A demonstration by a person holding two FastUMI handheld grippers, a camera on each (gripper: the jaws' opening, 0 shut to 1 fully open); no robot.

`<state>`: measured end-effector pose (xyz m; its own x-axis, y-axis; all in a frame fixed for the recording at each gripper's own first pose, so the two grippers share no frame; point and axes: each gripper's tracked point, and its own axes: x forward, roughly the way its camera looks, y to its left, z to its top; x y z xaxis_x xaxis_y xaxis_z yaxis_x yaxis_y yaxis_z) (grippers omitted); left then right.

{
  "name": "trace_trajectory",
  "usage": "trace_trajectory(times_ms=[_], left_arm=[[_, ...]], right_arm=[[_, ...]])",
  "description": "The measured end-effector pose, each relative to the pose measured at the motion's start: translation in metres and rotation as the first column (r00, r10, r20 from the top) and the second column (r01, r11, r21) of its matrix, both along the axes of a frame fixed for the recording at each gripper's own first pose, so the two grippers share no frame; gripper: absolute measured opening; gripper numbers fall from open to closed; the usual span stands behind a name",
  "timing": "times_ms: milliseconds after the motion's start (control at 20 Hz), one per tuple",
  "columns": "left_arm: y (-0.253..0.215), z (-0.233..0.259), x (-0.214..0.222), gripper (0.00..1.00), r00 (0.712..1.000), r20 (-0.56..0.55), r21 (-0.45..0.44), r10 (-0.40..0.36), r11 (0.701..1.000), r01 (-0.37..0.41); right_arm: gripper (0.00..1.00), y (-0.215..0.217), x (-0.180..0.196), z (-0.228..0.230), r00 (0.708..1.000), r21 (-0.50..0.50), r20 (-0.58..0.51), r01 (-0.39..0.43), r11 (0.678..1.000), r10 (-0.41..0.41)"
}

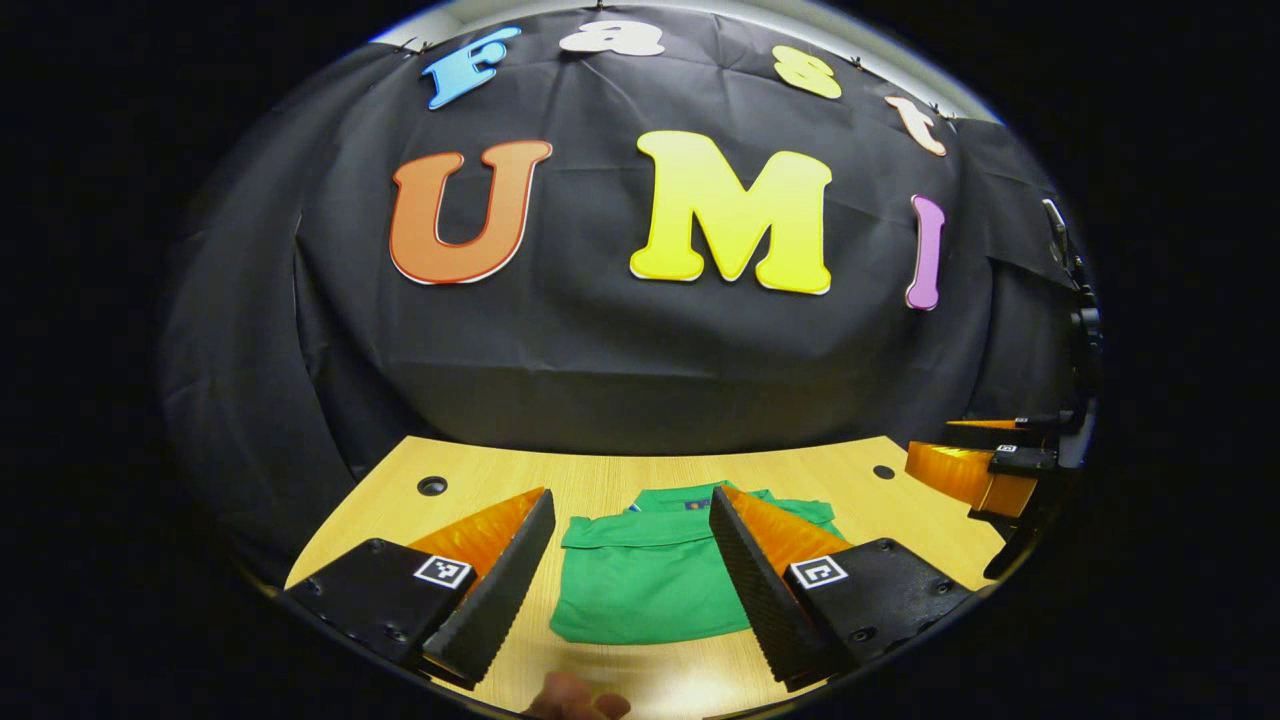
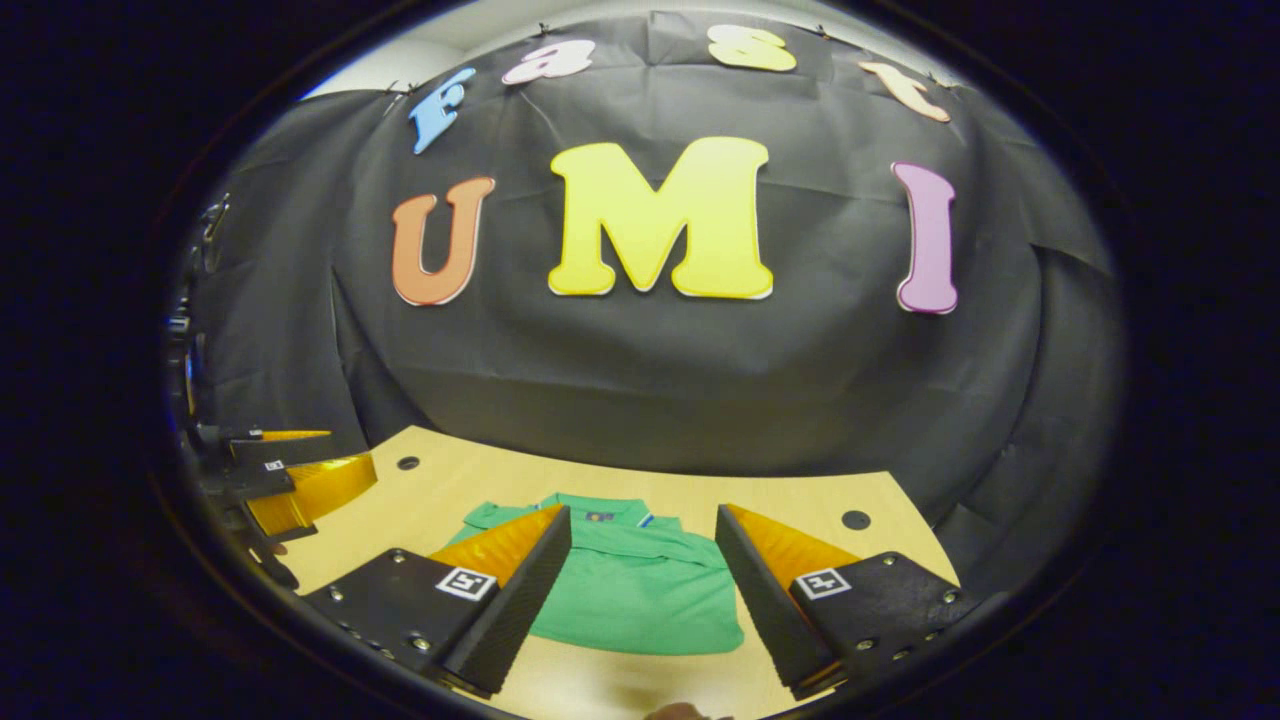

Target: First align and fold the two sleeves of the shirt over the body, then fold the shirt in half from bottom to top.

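Shirt (image 1: 645,585) lies folded mid-worktop (image 1: 620,475), ahead between wide-spread fingers of left gripper (image 1: 632,575) and right gripper (image 2: 643,580); neither touches it.

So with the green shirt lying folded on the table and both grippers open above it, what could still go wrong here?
1. The top layer of the green shirt sits slightly askew, so it might slide open if nudged.
2. The left gripper and right gripper hang open close over it; a finger might catch the cloth in pulling away.
3. The shirt lies near the table's front edge.
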<state>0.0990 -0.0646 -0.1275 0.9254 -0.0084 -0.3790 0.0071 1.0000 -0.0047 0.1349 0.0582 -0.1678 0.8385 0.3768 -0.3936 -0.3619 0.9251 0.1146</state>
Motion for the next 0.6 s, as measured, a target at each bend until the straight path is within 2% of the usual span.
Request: trace_trajectory(times_ms=[250, 450, 500, 600], left_arm=[[-0.005, 0.039, -0.045, 0.99, 0.996, 0.089, 0.004, -0.007, 1.0, 0.007], [-0.015, 0.059, -0.085, 1.0, 0.989, 0.147, 0.004, -0.015, 1.0, 0.015], [-0.015, 0.063, -0.093, 0.99, 0.987, 0.16, 0.008, -0.018, 1.0, 0.017], [-0.022, 0.071, -0.11, 0.99, 0.982, 0.185, 0.012, -0.024, 1.0, 0.022]], right_arm=[[0.93, -0.012, -0.053, 0.038, 0.997, 0.036, 0.081, -0.003, 0.999, 0.0], [0.93, -0.023, -0.092, 0.055, 0.993, 0.025, 0.118, -0.012, 1.0, 0.009], [0.89, -0.026, -0.099, 0.061, 0.992, 0.032, 0.127, -0.009, 0.999, 0.004], [0.93, -0.032, -0.118, 0.073, 0.989, 0.05, 0.148, 0.0, 0.999, -0.008]])
